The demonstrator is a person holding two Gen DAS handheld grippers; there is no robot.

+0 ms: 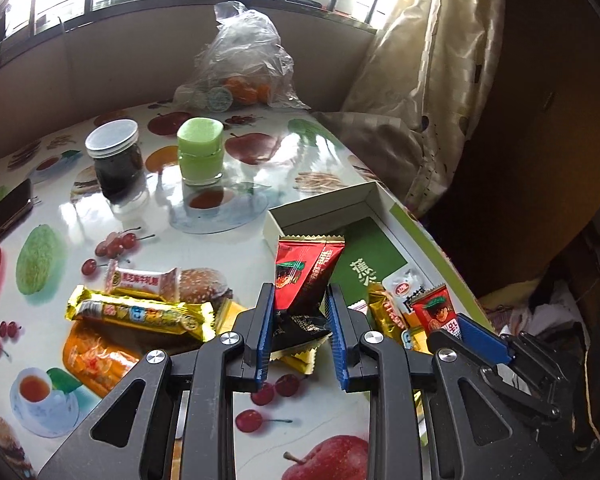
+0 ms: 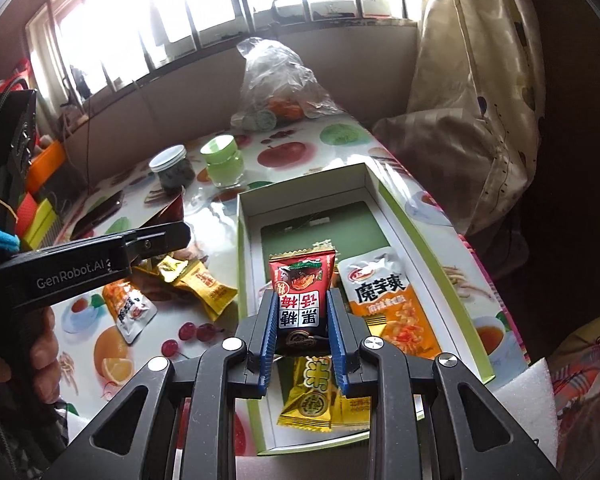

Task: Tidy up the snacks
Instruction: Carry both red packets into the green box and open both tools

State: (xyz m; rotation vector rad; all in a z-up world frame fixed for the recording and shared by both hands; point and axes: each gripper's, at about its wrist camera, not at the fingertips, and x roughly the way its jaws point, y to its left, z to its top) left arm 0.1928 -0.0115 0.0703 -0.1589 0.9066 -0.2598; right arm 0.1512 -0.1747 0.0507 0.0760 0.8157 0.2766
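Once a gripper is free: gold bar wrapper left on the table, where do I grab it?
Grip the gold bar wrapper across its narrow width at mid-length, coming from above. It lies flat and long on the table; its crimped ends are thin, and a white packet crowds its far side.

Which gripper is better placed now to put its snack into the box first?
Right. The right gripper holds its red packet above the box interior; the left gripper is near its rim.

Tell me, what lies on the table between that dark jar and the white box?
The green-lidded jar stands between the dark jar and the white box, plainest in the right wrist view.
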